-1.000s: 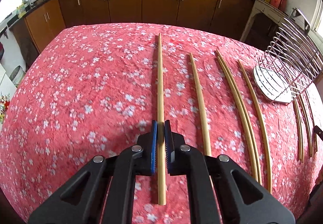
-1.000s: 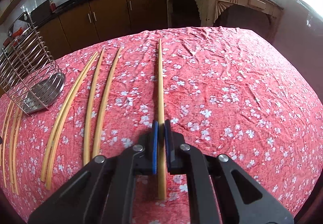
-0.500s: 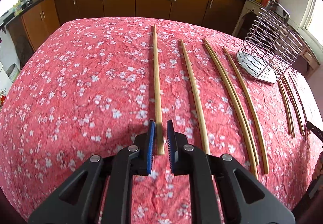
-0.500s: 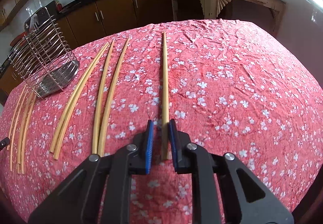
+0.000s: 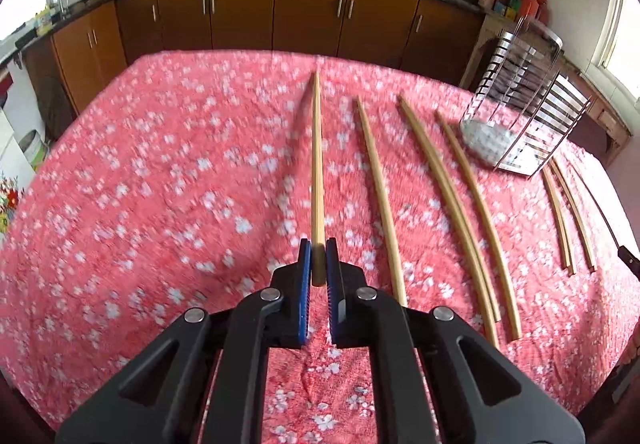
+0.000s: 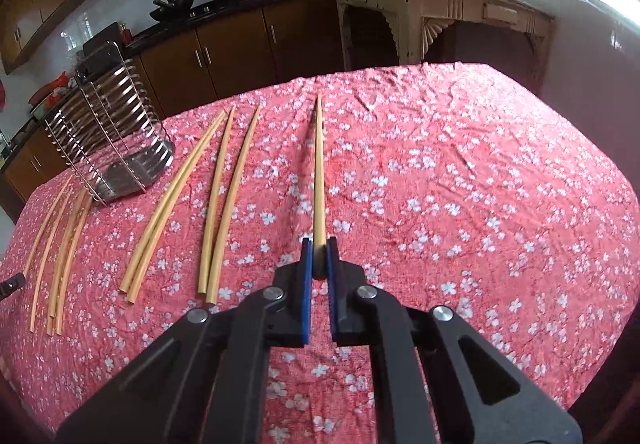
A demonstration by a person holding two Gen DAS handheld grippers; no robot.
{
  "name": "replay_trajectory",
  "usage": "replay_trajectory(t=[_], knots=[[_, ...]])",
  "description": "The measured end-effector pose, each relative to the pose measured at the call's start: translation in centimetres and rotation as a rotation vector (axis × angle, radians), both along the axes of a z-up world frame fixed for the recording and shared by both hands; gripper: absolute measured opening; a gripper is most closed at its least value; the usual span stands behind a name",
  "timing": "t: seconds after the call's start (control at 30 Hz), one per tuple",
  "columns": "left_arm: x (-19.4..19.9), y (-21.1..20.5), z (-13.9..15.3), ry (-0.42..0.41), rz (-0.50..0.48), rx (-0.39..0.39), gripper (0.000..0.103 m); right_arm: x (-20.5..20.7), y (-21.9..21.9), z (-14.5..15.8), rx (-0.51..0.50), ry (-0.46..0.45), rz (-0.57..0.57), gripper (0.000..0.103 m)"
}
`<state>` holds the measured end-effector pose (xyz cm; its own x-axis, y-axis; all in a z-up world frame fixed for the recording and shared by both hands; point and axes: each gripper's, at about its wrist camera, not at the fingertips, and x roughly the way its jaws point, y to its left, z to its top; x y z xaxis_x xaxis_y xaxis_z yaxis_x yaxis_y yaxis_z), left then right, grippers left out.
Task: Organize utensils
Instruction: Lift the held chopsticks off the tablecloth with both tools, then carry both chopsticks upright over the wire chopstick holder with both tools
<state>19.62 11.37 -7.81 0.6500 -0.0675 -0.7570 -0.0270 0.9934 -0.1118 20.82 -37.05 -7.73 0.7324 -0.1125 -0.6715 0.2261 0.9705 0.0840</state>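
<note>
Two chopsticks in hand, one per gripper. My left gripper is clenched on the butt of a chopstick, which points away over the pink flowered tablecloth and casts a shadow beside itself. My right gripper clamps another chopstick the same way. The wire rack stands on the cloth near its far edge. Between the rack and my left stick lie four loose chopsticks, side by side, two of them touching; a thinner bunch lies on the rack's near side. In the right view the rack has the thin bunch before it and four loose sticks between it and my held stick. Nothing lies between either held stick and the rack but those loose ones.

Half a second ago both jaws stood slightly apart around sticks flat on the cloth; they have just closed, and both sticks are lifted clear.
</note>
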Motion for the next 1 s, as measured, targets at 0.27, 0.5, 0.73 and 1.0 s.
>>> replay_trajectory(t=[0.27,0.5,0.73,1.0], knots=[[-2.4,0.9,7.9,-0.254,0.012,-0.011,0.007,-2.0,-0.1,6.6,-0.049,-0.25,-0.012,0.008],[-1.9,1.4,12.9,-0.409,0.054,-0.058,0.007,-1.2,-0.1,10.7,-0.04,-0.394,-0.008,0.008],[-0.1,1.3,14.5,-0.457,0.07,-0.061,0.007,1.1,0.2,12.9,-0.049,-0.45,-0.004,0.008],[1.4,0.4,15.2,-0.487,0.094,0.002,0.007,3.8,-0.2,15.0,-0.059,-0.467,-0.014,0.008]])
